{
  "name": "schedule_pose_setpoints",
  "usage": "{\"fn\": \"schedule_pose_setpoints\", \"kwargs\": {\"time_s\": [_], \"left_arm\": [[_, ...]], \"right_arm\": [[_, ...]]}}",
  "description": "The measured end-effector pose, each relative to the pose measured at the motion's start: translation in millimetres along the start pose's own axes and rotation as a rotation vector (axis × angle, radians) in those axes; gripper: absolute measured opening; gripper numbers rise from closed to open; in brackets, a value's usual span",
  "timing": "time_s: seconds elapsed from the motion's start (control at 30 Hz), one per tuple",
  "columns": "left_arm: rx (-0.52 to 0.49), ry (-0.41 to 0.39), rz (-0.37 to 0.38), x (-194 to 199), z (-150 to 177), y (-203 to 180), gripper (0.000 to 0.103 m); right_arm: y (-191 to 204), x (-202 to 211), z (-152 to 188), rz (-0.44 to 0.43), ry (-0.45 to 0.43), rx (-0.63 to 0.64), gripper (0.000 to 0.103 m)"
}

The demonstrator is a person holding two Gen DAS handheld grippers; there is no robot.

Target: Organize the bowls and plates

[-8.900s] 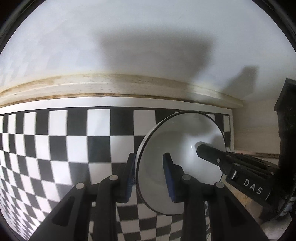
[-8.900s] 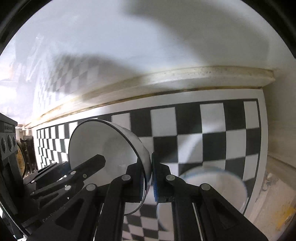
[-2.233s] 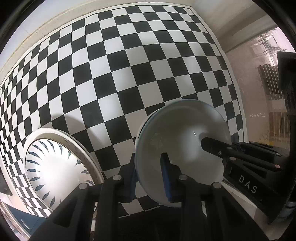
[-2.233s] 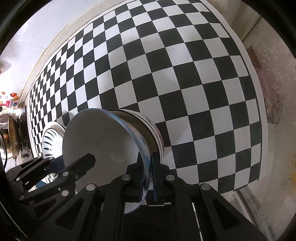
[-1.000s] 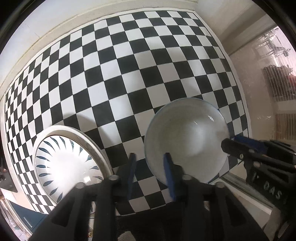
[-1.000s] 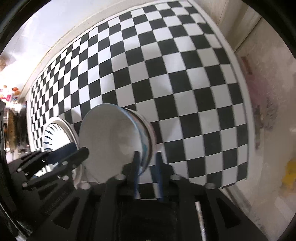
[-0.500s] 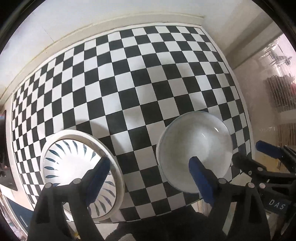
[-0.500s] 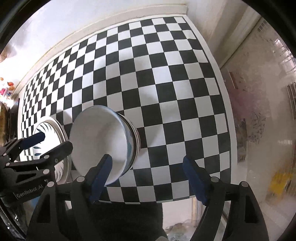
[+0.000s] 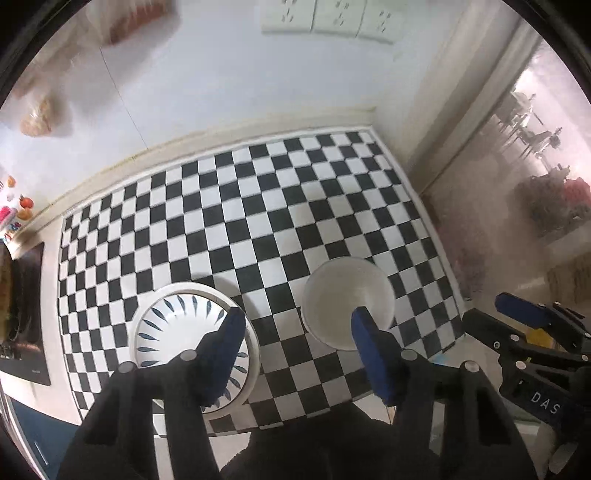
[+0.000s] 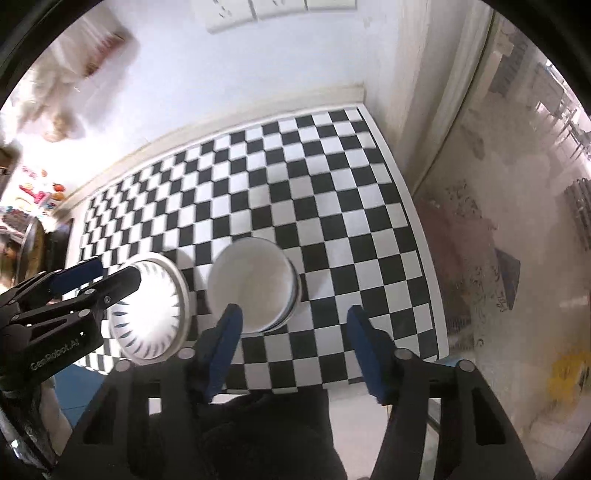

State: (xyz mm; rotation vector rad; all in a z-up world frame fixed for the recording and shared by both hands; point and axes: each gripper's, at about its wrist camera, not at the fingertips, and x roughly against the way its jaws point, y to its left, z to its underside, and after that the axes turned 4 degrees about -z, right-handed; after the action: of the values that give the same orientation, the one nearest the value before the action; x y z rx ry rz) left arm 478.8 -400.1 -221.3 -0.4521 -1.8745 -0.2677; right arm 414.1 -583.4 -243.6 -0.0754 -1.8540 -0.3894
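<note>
A stack of white bowls [image 9: 341,299] stands on the black-and-white checkered mat [image 9: 258,229], near its front right. It also shows in the right wrist view [image 10: 251,282]. A white plate with dark leaf marks [image 9: 177,325] lies to the left of the bowls; it shows in the right wrist view too [image 10: 151,306]. My left gripper [image 9: 295,332] is open and empty, held high above the mat. My right gripper [image 10: 293,328] is open and empty, also high above the mat, and appears at the right in the left wrist view [image 9: 524,325].
A white wall with sockets [image 9: 325,16] stands behind the mat. A dark appliance [image 9: 22,310] sits at the left. A frosted glass partition [image 10: 517,221] runs along the right. The mat's front edge [image 10: 332,384] lies just below the grippers.
Both grippers have let go of the white bowl, opened wide and pulled up and back from the mat. The bowl now rests on the stack.
</note>
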Motion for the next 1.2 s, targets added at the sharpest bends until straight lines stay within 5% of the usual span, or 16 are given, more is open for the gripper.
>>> {"fn": "schedule_pose_setpoints", "kwargs": {"time_s": [0.3, 0.67, 1.2], "left_arm": [[-0.045, -0.035, 0.035, 49, 14, -7, 0.057], [-0.081, -0.107, 0.009, 83, 17, -8, 0.057], [-0.066, -0.061, -0.007, 55, 14, -8, 0.058]], "right_arm": [[24, 67, 20, -0.007, -0.081, 0.032, 0.058], [35, 99, 28, 0.004, -0.125, 0.045, 0.058], [23, 74, 14, 0.031, -0.098, 0.013, 0.058]]}}
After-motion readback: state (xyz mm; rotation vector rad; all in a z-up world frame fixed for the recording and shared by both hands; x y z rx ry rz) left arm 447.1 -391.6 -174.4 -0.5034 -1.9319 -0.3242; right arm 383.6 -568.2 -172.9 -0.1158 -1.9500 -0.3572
